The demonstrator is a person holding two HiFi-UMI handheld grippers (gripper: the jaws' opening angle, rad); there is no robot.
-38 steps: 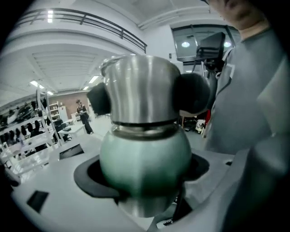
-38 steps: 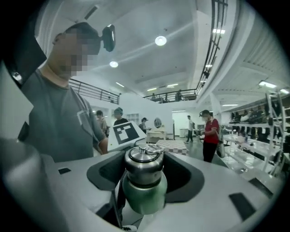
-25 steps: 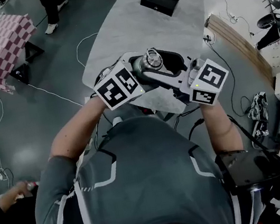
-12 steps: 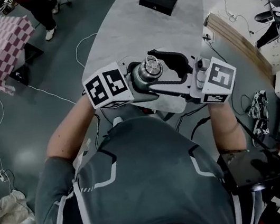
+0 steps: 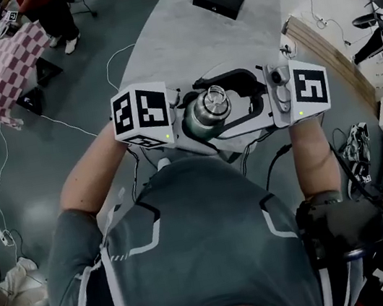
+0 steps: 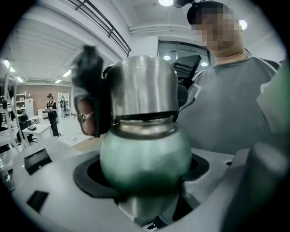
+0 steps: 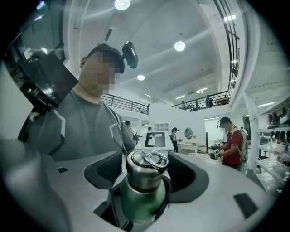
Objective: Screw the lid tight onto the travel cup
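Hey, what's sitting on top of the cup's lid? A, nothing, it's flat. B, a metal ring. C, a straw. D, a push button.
B: the right gripper view shows a metal ring lying on top of the steel lid of the green cup.

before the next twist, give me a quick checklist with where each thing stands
1. Travel cup clamped in left gripper: ok.
2. Lid sitting level on the cup: ok, as far as it shows.
3. Right gripper: jaws have just been opening, lid between them, pads off it: ok for a fresh grip.
4. Lid centred between those jaws: ok.
5. Lid fully tight: cannot tell.
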